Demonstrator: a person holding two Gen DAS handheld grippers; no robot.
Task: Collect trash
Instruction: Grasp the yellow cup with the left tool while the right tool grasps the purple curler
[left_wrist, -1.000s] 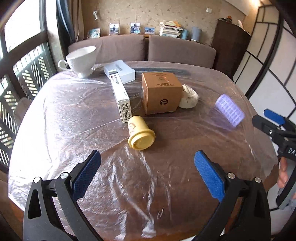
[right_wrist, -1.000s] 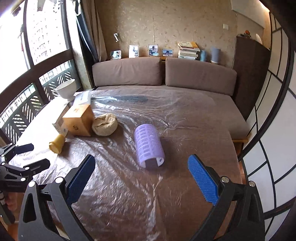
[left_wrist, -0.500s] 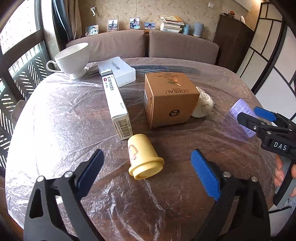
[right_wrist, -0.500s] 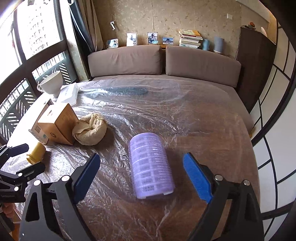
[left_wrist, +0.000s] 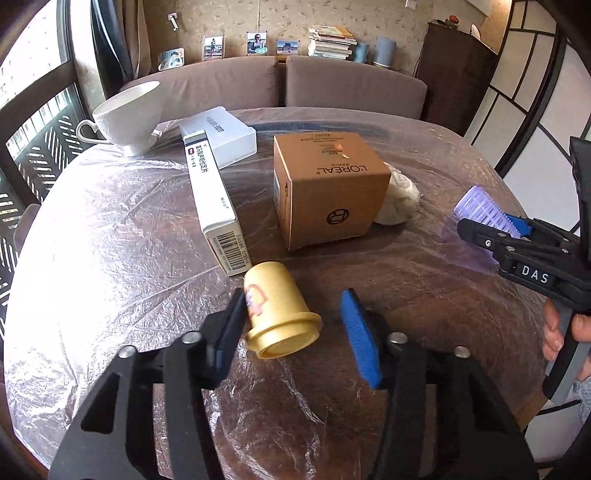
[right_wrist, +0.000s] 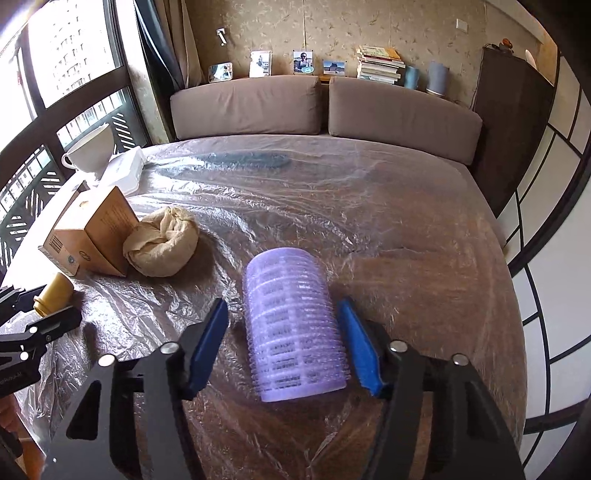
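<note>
A small yellow plastic cup (left_wrist: 277, 314) lies on its side on the film-covered table (left_wrist: 110, 277). My left gripper (left_wrist: 293, 297) straddles it with its jaws closing. The left pad touches the cup's side, and the right pad stands a little clear of the rim. A purple hair roller (right_wrist: 291, 332) lies between the fingers of my right gripper (right_wrist: 282, 304), whose jaws are also closing. A gap shows on the roller's left, and the right pad is at its edge. Each gripper appears at the margin of the other view.
Behind the cup lie a long white carton (left_wrist: 214, 199), a brown cardboard box (left_wrist: 325, 188) and a crumpled cream wad (right_wrist: 162, 243). A flat white box (left_wrist: 225, 136) and a white teacup (left_wrist: 129, 114) sit at the far left. A sofa (right_wrist: 325, 107) borders the far edge.
Both grippers came forward and down over their objects. The jaws of each narrowed from wide open to close around the yellow cup and the purple roller.
</note>
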